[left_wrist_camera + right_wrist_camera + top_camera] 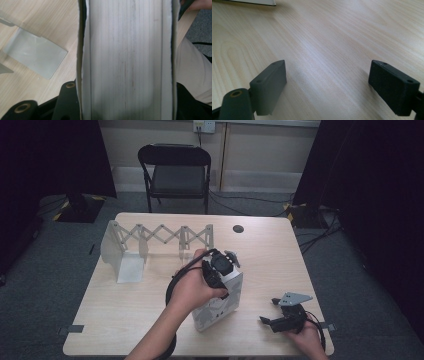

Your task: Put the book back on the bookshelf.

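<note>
Forearms entering from below in the high view; left gripper [220,270] clamped on thick white book [220,305], standing upright just in front of expandable white rack [160,237], nearer than right gripper [282,317], parked right of book. Left gripper view: page block [125,60] pinched between jaws, long axis running away. Right gripper view: jaws wide apart, empty, over bare tabletop [324,37].

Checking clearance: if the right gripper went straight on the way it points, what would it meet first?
Probably the table: the open right gripper angles down at bare wood. Farther along that line stands the book, though depth is unclear.
</note>
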`<act>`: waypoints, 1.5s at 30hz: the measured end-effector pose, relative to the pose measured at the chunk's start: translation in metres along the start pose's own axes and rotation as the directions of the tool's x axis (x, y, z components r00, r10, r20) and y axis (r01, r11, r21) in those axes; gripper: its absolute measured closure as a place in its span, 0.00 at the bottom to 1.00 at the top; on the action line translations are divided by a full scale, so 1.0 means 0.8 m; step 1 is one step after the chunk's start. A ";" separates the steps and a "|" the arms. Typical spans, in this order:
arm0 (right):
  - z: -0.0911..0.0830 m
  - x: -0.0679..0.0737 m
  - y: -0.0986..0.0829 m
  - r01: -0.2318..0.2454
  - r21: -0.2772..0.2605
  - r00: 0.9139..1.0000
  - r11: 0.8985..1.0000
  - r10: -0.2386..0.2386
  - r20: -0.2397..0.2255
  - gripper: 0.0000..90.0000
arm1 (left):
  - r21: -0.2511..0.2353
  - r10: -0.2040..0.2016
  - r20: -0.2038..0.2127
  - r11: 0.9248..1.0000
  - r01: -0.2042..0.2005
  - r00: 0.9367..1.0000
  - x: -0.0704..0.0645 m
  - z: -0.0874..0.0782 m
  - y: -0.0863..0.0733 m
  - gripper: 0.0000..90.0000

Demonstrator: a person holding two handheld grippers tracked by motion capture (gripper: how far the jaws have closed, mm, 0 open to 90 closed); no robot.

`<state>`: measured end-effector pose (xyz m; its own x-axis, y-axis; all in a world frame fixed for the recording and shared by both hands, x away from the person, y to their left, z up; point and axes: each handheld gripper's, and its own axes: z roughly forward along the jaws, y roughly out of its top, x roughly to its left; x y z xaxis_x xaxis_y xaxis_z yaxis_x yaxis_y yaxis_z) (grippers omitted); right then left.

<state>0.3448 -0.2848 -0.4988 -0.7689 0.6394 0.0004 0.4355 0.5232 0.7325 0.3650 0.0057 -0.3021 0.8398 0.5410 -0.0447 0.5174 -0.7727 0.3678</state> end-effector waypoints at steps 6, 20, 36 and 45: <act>0.000 0.001 0.000 -0.005 -0.002 1.000 1.000 0.005 0.004 0.16 | 0.003 -0.004 -0.008 1.000 0.004 1.000 0.004 -0.002 -0.006 0.59; 0.000 0.001 -0.001 -0.007 -0.004 1.000 1.000 0.007 0.005 0.16 | 0.013 0.040 0.001 0.999 -0.040 0.999 0.002 0.020 0.002 0.57; 0.000 0.001 0.000 -0.006 -0.003 1.000 1.000 0.006 0.004 0.16 | 0.024 0.064 -0.023 0.998 -0.064 0.998 -0.004 0.020 0.000 0.58; 0.000 0.001 0.000 -0.006 -0.003 1.000 1.000 0.006 0.004 0.16 | 0.013 -0.014 -0.002 1.000 0.014 1.000 0.002 0.014 -0.009 0.59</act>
<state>0.3443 -0.2845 -0.4990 -0.7646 0.6445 0.0022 0.4386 0.5177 0.7346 0.3643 0.0085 -0.3151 0.8323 0.5522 -0.0483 0.5310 -0.7692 0.3555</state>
